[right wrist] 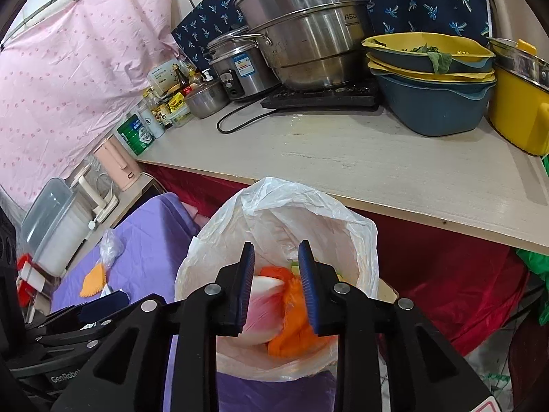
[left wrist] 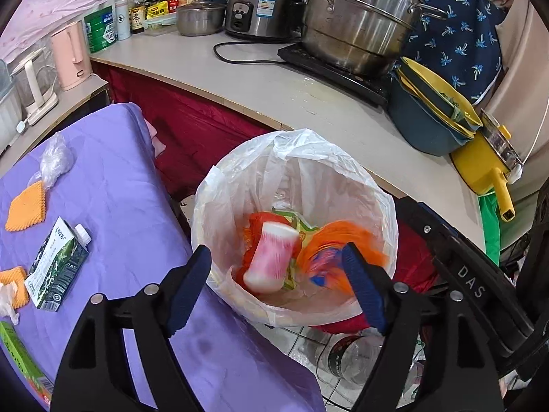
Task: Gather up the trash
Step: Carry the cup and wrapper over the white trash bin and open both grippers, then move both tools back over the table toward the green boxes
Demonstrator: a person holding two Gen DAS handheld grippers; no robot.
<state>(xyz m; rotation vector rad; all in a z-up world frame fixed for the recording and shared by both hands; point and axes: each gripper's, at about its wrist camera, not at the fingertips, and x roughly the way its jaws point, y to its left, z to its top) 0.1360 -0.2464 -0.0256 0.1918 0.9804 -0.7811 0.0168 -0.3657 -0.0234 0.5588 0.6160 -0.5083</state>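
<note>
A bin lined with a white plastic bag [left wrist: 308, 158] [right wrist: 274, 206] stands between the purple-covered table [left wrist: 130, 189] and the counter. Inside it lie a blurred pink-and-white cup [left wrist: 271, 257] [right wrist: 260, 305] and a blurred orange wrapper [left wrist: 329, 240] [right wrist: 295, 333]. My left gripper [left wrist: 276, 250] hangs over the bin's mouth, open wide, its pads touching nothing. My right gripper [right wrist: 276, 247] is also over the bin, open by a narrow gap with nothing pressed between its pads. On the table remain a milk carton [left wrist: 56, 264], orange squares [left wrist: 27, 207], crumpled clear plastic [left wrist: 55, 159] and a green box [left wrist: 20, 360].
The counter [left wrist: 274, 89] behind the bin carries a large steel steamer pot [left wrist: 357, 17], a rice cooker [left wrist: 260, 10], stacked blue and yellow basins [left wrist: 432, 116] and bottles. A clear plastic bottle [left wrist: 350, 357] lies on the tiled floor by the bin. Red cloth hangs under the counter.
</note>
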